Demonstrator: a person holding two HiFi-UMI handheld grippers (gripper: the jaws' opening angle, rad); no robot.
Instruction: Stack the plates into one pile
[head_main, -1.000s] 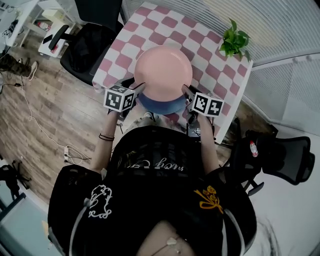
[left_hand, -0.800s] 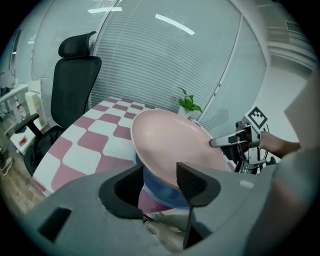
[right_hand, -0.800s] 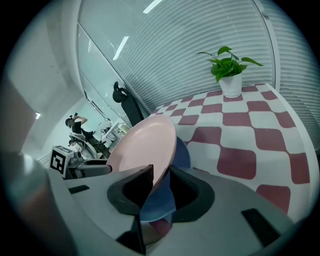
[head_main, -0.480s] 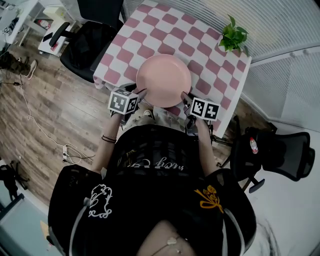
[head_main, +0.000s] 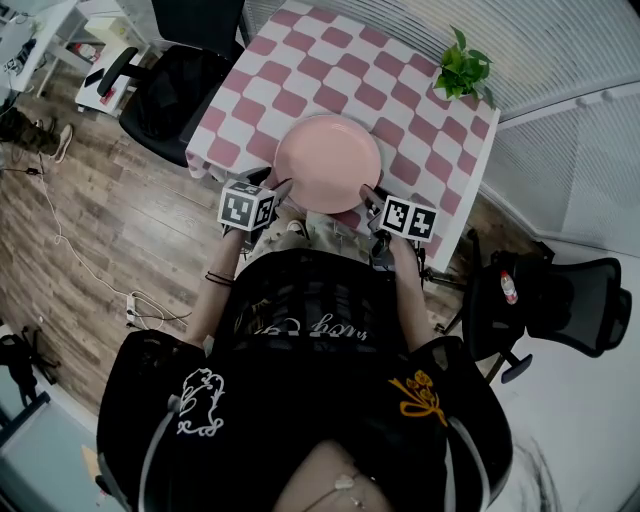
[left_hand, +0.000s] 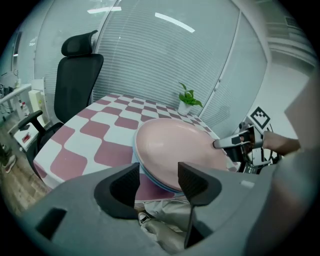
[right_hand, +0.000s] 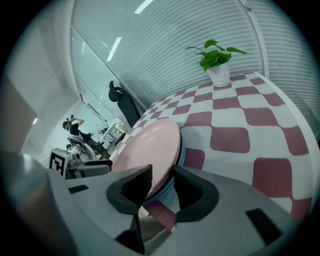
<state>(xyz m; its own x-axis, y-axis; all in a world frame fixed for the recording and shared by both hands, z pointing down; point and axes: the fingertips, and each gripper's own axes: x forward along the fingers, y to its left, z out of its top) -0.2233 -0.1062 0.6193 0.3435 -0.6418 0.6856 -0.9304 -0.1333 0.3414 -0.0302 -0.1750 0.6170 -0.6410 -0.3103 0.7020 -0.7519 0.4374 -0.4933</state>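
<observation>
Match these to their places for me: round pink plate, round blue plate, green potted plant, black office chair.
Things:
1. round pink plate
2. round blue plate
3. green potted plant
4. black office chair

Places:
A. far right corner of the checked table
B. top of the pile
C. off the table, at its left side
D. under another plate

Pairs: 1-B, 2-D, 3-A, 4-C
</observation>
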